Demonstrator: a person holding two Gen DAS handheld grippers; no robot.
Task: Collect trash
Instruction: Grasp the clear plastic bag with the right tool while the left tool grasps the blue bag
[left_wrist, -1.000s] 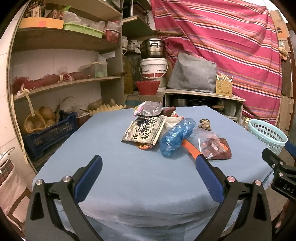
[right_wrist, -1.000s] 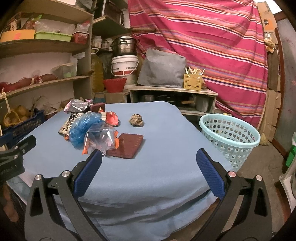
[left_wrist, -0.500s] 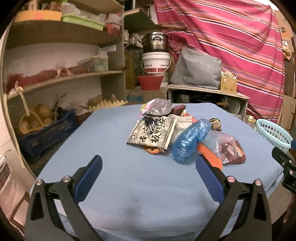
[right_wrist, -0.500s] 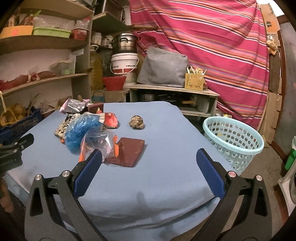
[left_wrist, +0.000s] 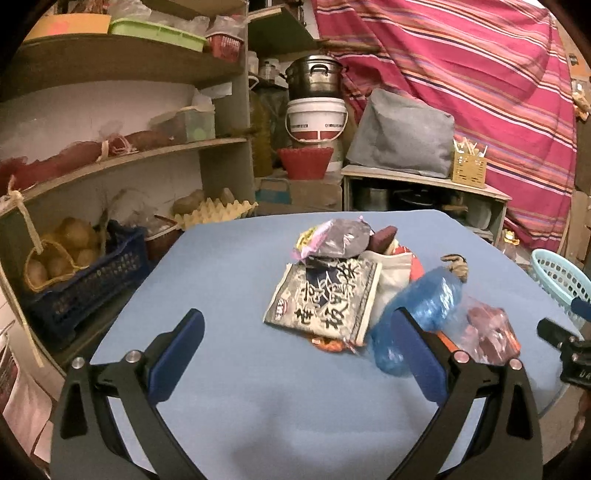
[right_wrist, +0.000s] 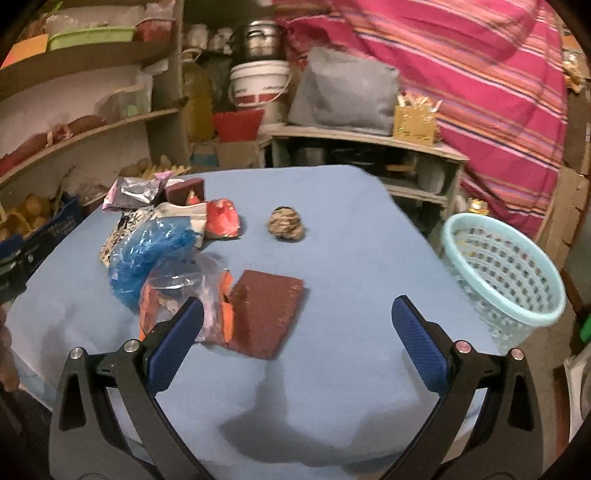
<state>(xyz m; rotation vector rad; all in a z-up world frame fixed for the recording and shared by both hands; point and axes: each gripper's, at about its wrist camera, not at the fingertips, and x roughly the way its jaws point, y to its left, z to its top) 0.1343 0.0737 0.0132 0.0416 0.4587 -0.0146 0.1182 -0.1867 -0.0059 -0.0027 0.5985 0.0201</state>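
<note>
A pile of trash lies on the blue-covered table (left_wrist: 240, 266): a black-and-white snack bag (left_wrist: 325, 295), a silver wrapper (left_wrist: 340, 236), a crumpled blue plastic bag (left_wrist: 424, 306), a clear bag with red contents (left_wrist: 487, 332). In the right wrist view I see the blue bag (right_wrist: 147, 251), clear bag (right_wrist: 184, 291), a brown flat pad (right_wrist: 266, 314), a red wrapper (right_wrist: 221, 218) and a crumpled brown ball (right_wrist: 286, 223). A light-blue mesh basket (right_wrist: 506, 273) stands right of the table. My left gripper (left_wrist: 295, 350) and right gripper (right_wrist: 295, 336) are open and empty, above the table's near side.
Wooden shelves (left_wrist: 122, 155) with a blue crate (left_wrist: 85, 284) stand at the left. A white bucket (left_wrist: 317, 118), a grey bag (left_wrist: 402, 136) and a striped red cloth (left_wrist: 480, 74) are behind the table. The basket also shows at the right edge (left_wrist: 557, 277).
Both grippers have moved forward and closer to the table; the trash pile looks larger in both views. Both stay open and empty.
</note>
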